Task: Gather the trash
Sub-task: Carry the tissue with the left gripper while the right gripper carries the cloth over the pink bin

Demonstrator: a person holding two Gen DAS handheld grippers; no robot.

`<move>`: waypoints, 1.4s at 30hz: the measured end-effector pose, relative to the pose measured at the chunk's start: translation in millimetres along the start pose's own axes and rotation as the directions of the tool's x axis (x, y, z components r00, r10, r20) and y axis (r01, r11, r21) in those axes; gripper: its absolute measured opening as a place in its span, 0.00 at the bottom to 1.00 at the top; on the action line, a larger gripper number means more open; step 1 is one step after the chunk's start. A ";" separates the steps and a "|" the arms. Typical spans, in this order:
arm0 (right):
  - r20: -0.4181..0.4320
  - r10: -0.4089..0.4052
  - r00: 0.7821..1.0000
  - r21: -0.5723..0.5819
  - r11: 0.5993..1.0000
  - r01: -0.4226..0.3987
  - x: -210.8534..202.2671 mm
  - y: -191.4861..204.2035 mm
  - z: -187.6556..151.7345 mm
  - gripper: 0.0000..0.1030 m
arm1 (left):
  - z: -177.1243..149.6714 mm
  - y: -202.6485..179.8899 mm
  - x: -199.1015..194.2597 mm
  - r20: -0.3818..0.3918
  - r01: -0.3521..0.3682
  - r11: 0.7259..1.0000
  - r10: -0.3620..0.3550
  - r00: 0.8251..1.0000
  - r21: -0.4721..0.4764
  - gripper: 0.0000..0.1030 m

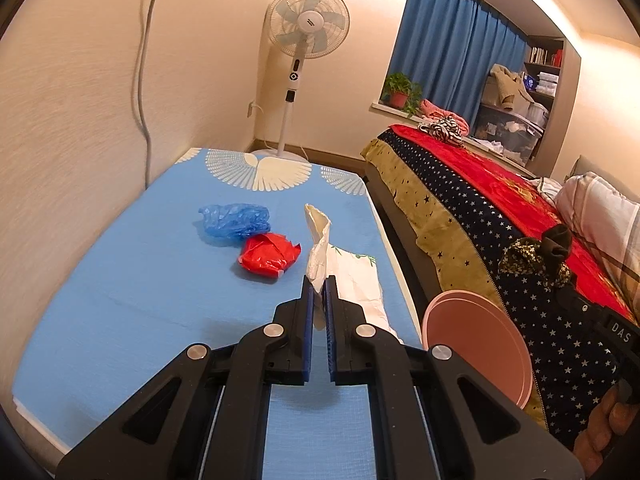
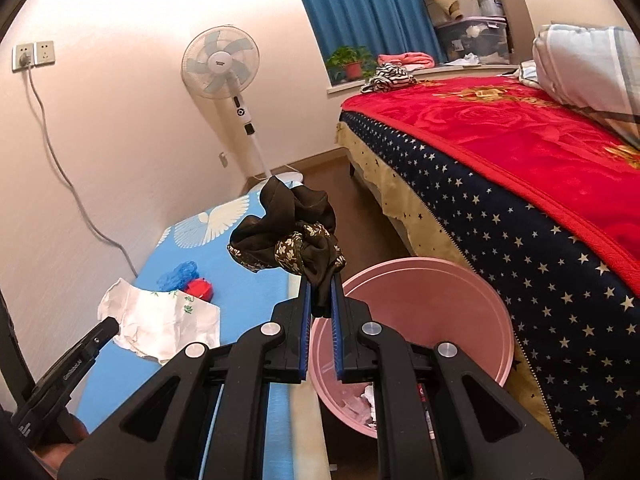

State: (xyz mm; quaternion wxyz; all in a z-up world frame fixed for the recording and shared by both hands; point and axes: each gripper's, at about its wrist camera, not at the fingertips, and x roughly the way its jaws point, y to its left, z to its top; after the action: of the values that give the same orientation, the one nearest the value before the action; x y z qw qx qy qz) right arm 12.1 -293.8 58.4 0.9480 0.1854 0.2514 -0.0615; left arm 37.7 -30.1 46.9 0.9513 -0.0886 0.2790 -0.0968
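Bedroom: bed (image 2: 520,152) under red blanket and star-print cover, blue curtain (image 1: 448,44), pedestal fan (image 1: 306,24), low surface in blue sheet (image 1: 120,300). Pink bin (image 2: 420,312) between bed and sheet; blue bag (image 1: 234,220) and red bag (image 1: 268,256) touching on the sheet. Left gripper (image 1: 319,284) pinches white paper (image 1: 320,248); right gripper (image 2: 320,284) pinches dark patterned cloth (image 2: 288,232) near the bin

Crinkled glossy blue plastic bag (image 1: 234,219), creased white paper (image 2: 160,322), smooth pink plastic bin (image 2: 424,320), matt cloth bedsheet (image 1: 140,280)
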 end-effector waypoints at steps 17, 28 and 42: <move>0.013 -0.036 0.999 0.029 0.999 0.036 1.7 -5.4 -1.0 0.09 | -0.7 -9.6 5.5 0.005 0.018 1.000 -0.019 1.000 0.023 0.05; 0.026 -0.068 0.997 0.048 0.997 0.067 -0.2 -7.8 -0.5 0.09 | -1.7 -19.1 8.1 0.011 0.033 0.999 -0.034 0.999 0.039 0.05; 0.030 -0.102 0.994 0.059 0.993 0.101 2.9 -13.5 0.2 0.09 | -2.4 -30.0 15.4 0.009 0.055 0.997 -0.056 0.998 0.048 0.05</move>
State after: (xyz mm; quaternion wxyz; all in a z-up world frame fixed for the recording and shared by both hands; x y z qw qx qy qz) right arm 11.8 -306.4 52.8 0.9418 0.1987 0.2431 -0.1199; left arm 45.0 -62.9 43.6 0.9514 -0.0742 0.2693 -0.1295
